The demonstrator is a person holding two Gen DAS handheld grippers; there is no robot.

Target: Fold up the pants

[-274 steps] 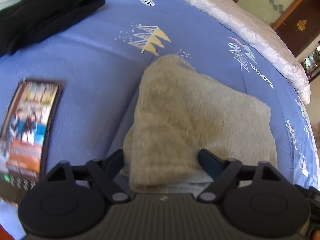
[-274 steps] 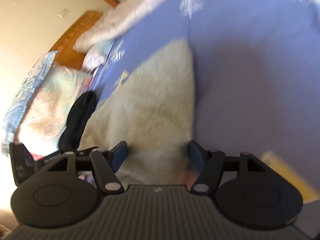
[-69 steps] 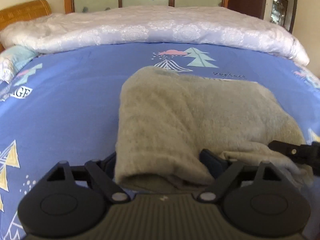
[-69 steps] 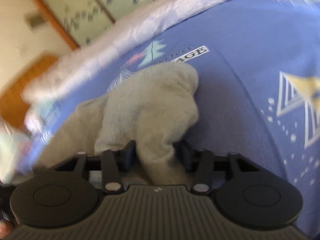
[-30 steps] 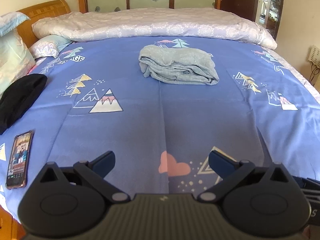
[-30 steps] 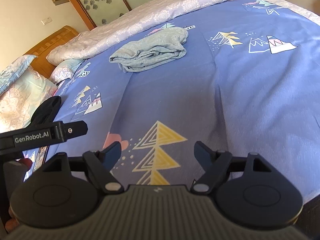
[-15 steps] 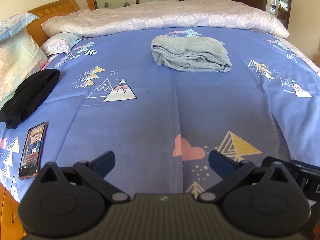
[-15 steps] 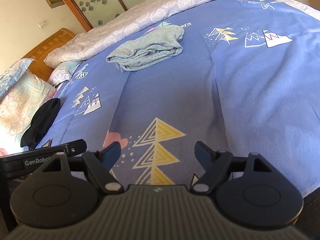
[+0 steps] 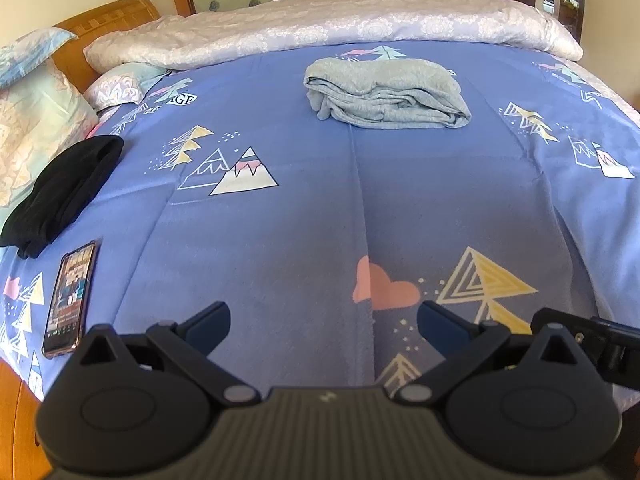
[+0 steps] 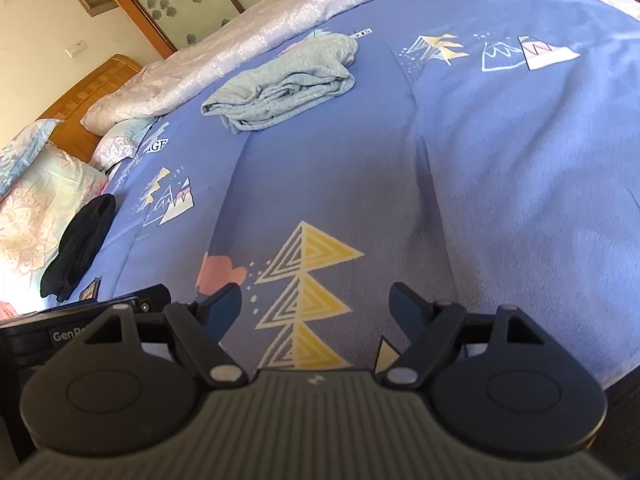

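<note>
The grey pants (image 9: 384, 94) lie folded into a compact bundle far up the blue bedspread (image 9: 304, 216), near the white quilt. In the right wrist view the same pants (image 10: 284, 84) sit at the upper middle. My left gripper (image 9: 322, 322) hangs open over the near edge of the bed, nothing between its fingers. My right gripper (image 10: 316, 306) is open too, empty, over a yellow triangle print. Both grippers are well away from the pants. The right gripper's body (image 9: 592, 340) shows at the lower right of the left wrist view.
A black garment (image 9: 60, 192) lies at the left side of the bed, with a phone (image 9: 70, 300) below it near the edge. Pillows (image 9: 32, 120) and a wooden headboard (image 9: 108, 20) are at the far left. A rolled white quilt (image 9: 332, 28) runs along the far side.
Both grippers let go of the pants and drew back to the bed's near edge. Over the last second the views barely shifted, tilting slightly downward; the pants stay put.
</note>
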